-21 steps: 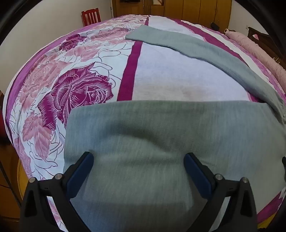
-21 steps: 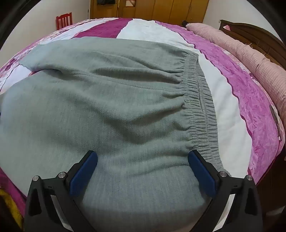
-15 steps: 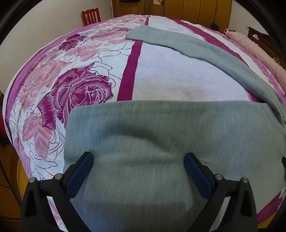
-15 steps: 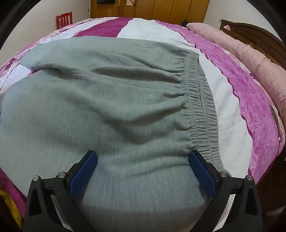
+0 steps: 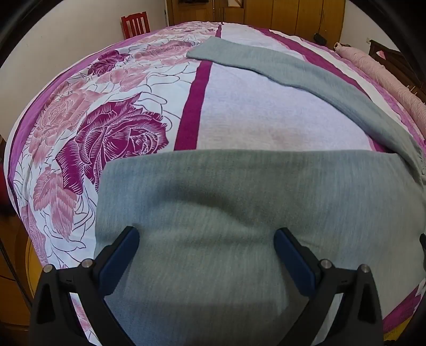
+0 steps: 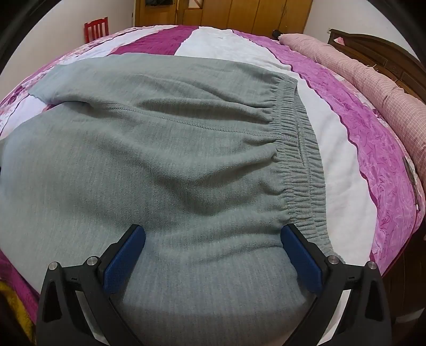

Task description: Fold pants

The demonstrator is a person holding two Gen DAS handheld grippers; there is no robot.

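Grey fleece pants point(image 6: 165, 165) lie spread flat on the bed, legs apart. The elastic waistband point(image 6: 300, 159) is at the right in the right wrist view. In the left wrist view the near leg point(image 5: 239, 213) fills the foreground with its hem edge at the left, and the far leg point(image 5: 293, 77) runs diagonally across the bed. My left gripper point(image 5: 206, 239) is open, its blue pads apart over the near leg. My right gripper point(image 6: 213, 237) is open over the hip area, its right pad point(image 6: 300, 258) beside the waistband. Neither holds cloth.
The bed has a purple and white rose-print cover point(image 5: 106, 138). A pink bolster point(image 6: 367, 79) lies along a dark wooden headboard point(image 6: 386, 50). A red chair point(image 5: 134, 25) and wooden wardrobe doors point(image 6: 239, 13) stand beyond the bed. The bed's near edge is just under the grippers.
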